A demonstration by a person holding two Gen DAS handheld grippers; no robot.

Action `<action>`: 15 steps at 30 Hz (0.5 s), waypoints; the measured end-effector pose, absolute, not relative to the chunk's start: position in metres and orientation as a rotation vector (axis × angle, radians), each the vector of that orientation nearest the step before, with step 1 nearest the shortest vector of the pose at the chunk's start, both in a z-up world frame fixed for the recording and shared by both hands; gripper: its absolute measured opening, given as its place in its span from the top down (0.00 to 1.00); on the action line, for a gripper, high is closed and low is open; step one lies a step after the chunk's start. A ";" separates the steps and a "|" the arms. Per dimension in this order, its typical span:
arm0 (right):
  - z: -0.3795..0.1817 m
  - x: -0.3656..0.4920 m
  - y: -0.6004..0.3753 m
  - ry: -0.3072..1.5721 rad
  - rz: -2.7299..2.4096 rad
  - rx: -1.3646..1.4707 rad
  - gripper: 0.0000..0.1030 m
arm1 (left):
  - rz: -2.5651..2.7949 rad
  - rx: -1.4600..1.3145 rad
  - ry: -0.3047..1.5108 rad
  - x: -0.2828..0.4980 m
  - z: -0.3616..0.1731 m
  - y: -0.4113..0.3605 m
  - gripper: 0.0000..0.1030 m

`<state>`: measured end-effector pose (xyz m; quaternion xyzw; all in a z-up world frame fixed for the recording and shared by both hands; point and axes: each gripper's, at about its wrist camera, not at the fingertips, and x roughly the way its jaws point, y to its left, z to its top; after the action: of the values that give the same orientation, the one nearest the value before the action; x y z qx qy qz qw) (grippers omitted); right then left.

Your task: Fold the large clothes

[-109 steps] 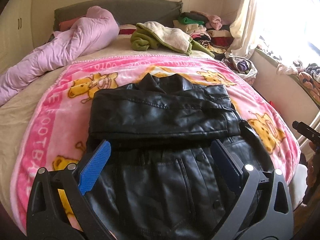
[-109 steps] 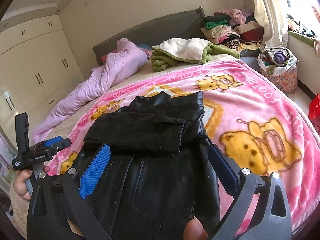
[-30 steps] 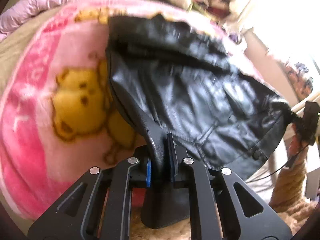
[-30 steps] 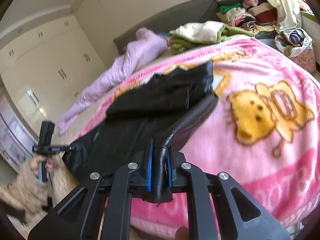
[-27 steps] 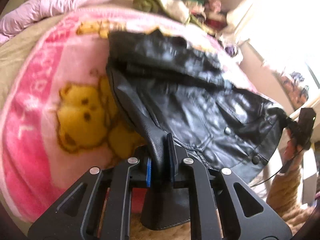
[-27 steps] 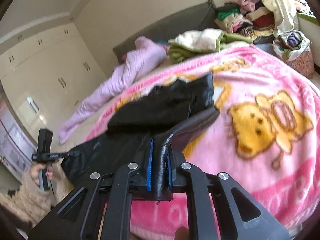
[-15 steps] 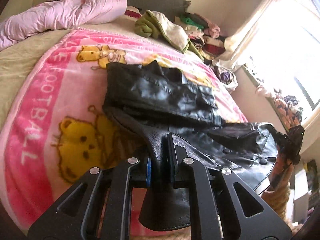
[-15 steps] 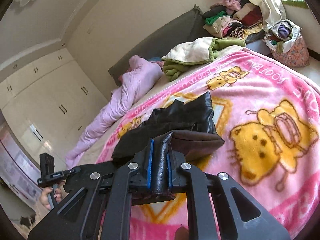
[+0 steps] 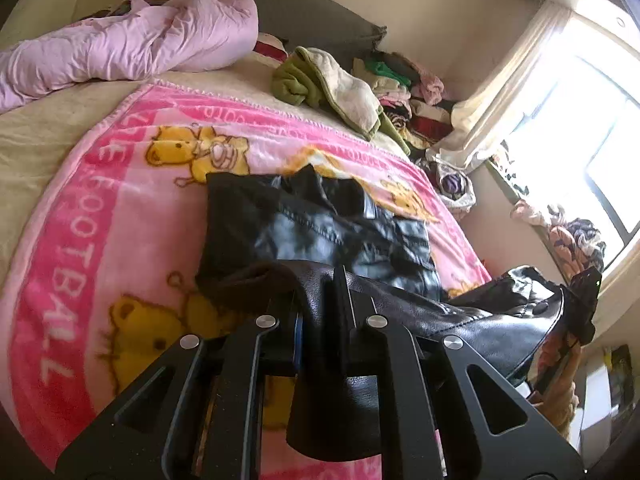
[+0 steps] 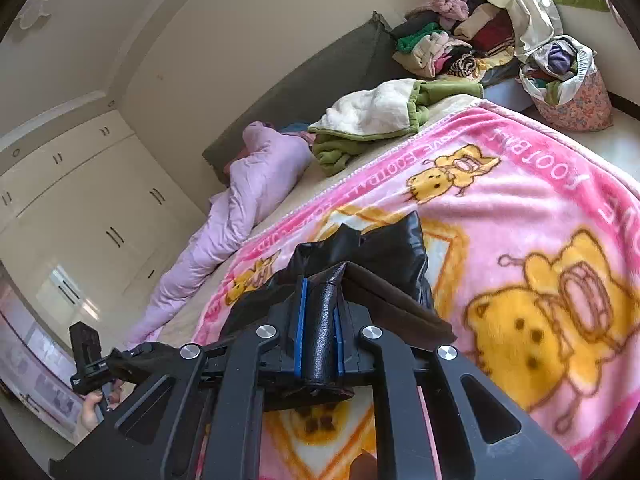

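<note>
The black leather jacket (image 9: 320,228) lies at the centre of the left wrist frame on the pink cartoon blanket (image 9: 80,240) spread over the bed; its upper part is already folded flat, with the sleeves laid across the chest below the collar. What remains, as I judge it, is to carry the raised bottom hem up over that folded part and lay it down. The left gripper (image 9: 320,316) at bottom centre has its fingers clamped narrow on one hem corner, and the right gripper (image 10: 320,332), bottom centre of its own view, pinches the other corner the same way. Some seconds earlier both pairs of fingers stood wide over a jacket lying flat; since then they have closed on the hem, and over the last second it has risen off the blanket and come towards the collar.
</note>
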<state>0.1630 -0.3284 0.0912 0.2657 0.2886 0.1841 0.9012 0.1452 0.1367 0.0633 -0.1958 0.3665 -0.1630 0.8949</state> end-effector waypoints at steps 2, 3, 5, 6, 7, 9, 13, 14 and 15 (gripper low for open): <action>0.093 0.174 -0.327 0.603 0.370 0.544 0.90 | -0.335 -0.413 0.752 0.153 0.064 0.137 0.94; 0.094 0.179 -0.326 0.605 0.366 0.540 0.90 | -0.332 -0.419 0.747 0.157 0.065 0.138 0.94; 0.094 0.190 -0.325 0.611 0.354 0.539 0.90 | -0.323 -0.435 0.732 0.166 0.066 0.139 0.94; 0.093 0.194 -0.324 0.614 0.351 0.535 0.90 | -0.317 -0.436 0.726 0.168 0.066 0.138 0.94; 0.094 0.201 -0.322 0.621 0.345 0.526 0.90 | -0.308 -0.439 0.719 0.171 0.066 0.138 0.94; 0.094 0.210 -0.320 0.631 0.334 0.515 0.90 | -0.297 -0.442 0.712 0.176 0.065 0.137 0.94; 0.093 0.227 -0.317 0.643 0.327 0.490 0.90 | -0.276 -0.436 0.706 0.185 0.063 0.137 0.94; 0.092 0.230 -0.317 0.644 0.326 0.487 0.90 | -0.272 -0.433 0.706 0.187 0.062 0.137 0.94; 0.091 0.234 -0.316 0.647 0.325 0.486 0.90 | -0.268 -0.429 0.708 0.189 0.062 0.137 0.94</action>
<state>0.2339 -0.3164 0.0908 0.2354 0.3133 0.1572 0.9065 0.1891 0.1371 0.0618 -0.2078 0.3427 -0.1301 0.9069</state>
